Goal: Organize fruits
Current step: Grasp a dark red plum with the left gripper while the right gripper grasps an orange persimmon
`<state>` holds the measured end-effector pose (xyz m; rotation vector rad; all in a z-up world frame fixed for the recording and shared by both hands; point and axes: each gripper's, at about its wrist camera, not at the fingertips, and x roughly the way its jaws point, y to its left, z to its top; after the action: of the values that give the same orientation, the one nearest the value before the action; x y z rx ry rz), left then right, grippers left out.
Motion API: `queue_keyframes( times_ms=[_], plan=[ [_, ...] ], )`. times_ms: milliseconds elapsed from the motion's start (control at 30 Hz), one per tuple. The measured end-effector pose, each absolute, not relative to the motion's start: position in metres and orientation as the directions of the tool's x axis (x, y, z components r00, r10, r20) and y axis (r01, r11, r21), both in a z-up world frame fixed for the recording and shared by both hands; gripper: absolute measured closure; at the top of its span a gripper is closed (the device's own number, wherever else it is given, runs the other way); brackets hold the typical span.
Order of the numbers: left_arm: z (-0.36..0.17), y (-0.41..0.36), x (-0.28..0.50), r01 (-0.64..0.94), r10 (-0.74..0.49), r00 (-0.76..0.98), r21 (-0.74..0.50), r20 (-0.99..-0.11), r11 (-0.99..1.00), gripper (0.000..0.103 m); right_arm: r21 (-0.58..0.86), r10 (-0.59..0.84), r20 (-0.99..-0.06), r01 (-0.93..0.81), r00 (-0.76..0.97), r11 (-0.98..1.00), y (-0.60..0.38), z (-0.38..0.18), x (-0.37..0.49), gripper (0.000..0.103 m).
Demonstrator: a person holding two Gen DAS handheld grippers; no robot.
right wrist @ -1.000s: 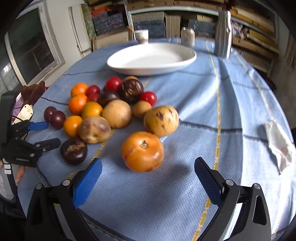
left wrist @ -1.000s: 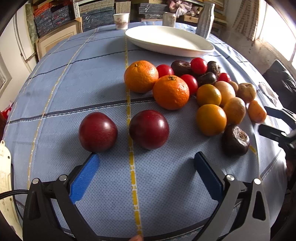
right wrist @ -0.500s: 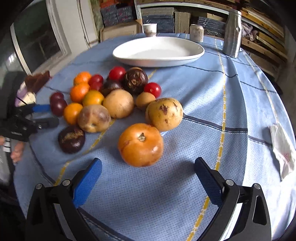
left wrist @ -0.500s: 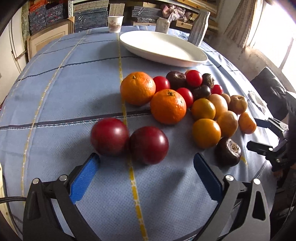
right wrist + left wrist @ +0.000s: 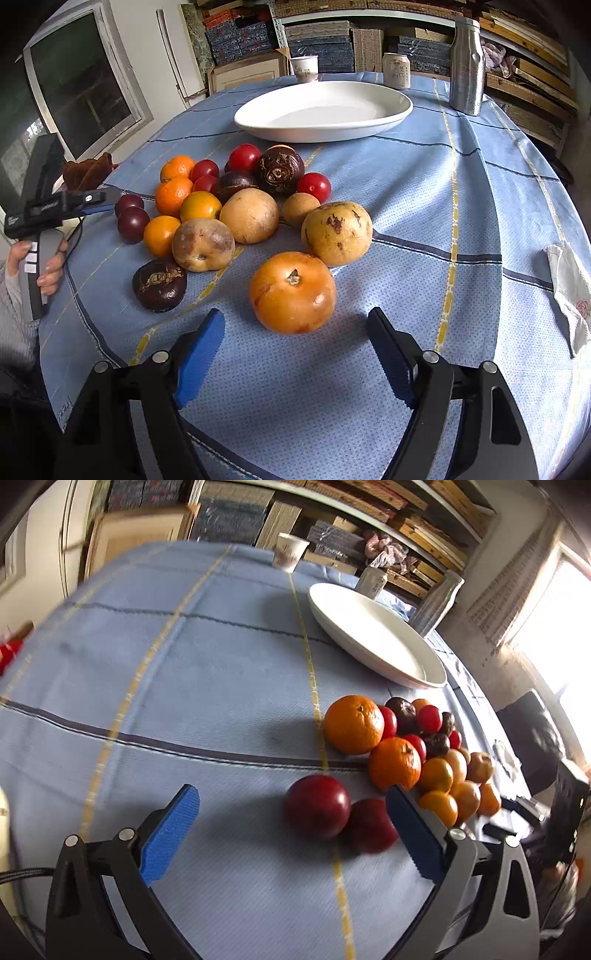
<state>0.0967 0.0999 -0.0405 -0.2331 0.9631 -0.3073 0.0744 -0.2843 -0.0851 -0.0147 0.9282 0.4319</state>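
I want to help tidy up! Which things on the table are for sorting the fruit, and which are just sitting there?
For the job:
- round orange fruit
- two dark red plums
- piled fruits
- big white oval plate

Just lying about:
- paper cup
- drink can
- dented metal bottle
- crumpled white napkin

Woven, matt blue cloth [image 5: 424,206] over the table. Glossy white glazed plate [image 5: 325,122]. Dented, brushed metal flask [image 5: 466,66]. Shiny smooth plums [image 5: 317,806]; dimpled orange peel [image 5: 354,724]. Ribbed blue pads [image 5: 199,350], matt black plastic.
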Motion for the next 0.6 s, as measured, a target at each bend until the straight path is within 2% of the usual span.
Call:
queue_keyframes(
  times_ms=[67, 167, 200, 267, 333, 467, 600],
  plan=[
    [-0.047, 0.090, 0.101, 0.164, -0.351, 0.506, -0.311, -0.788, 0.936, 0.004, 0.175, 0.354, -0.776, -0.361, 0.521, 0.916, -0.285, -0.085, 0.074, 0.027],
    [-0.047, 0.084, 0.095, 0.190, -0.354, 0.504, -0.298, -0.788, 0.935, 0.004, 0.187, 0.364, -0.774, -0.362, 0.518, 0.913, -0.287, -0.084, 0.073, 0.046],
    [-0.047, 0.085, 0.094, 0.188, -0.361, 0.502, -0.308, -0.786, 0.933, 0.006, 0.187, 0.366, -0.776, -0.367, 0.514, 0.911, -0.287, -0.084, 0.073, 0.049],
    [-0.046, 0.091, 0.091, 0.189, -0.388, 0.509, -0.340, -0.769, 0.921, 0.021, 0.188, 0.370, -0.777, -0.373, 0.510, 0.909, -0.286, -0.083, 0.074, 0.050],
    [-0.046, 0.094, 0.091, 0.206, -0.450, 0.492, -0.403, -0.745, 0.892, 0.043, 0.194, 0.379, -0.776, -0.382, 0.503, 0.903, -0.284, -0.083, 0.076, 0.052],
    [-0.044, 0.075, 0.096, 0.242, -0.421, 0.511, -0.344, -0.749, 0.907, 0.042, 0.208, 0.389, -0.775, -0.381, 0.498, 0.901, -0.282, -0.083, 0.079, 0.053],
    [-0.050, 0.067, 0.105, 0.260, -0.445, 0.484, -0.362, -0.754, 0.895, 0.022, 0.237, 0.409, -0.767, -0.374, 0.494, 0.897, -0.285, -0.083, 0.082, 0.054]
  ],
)
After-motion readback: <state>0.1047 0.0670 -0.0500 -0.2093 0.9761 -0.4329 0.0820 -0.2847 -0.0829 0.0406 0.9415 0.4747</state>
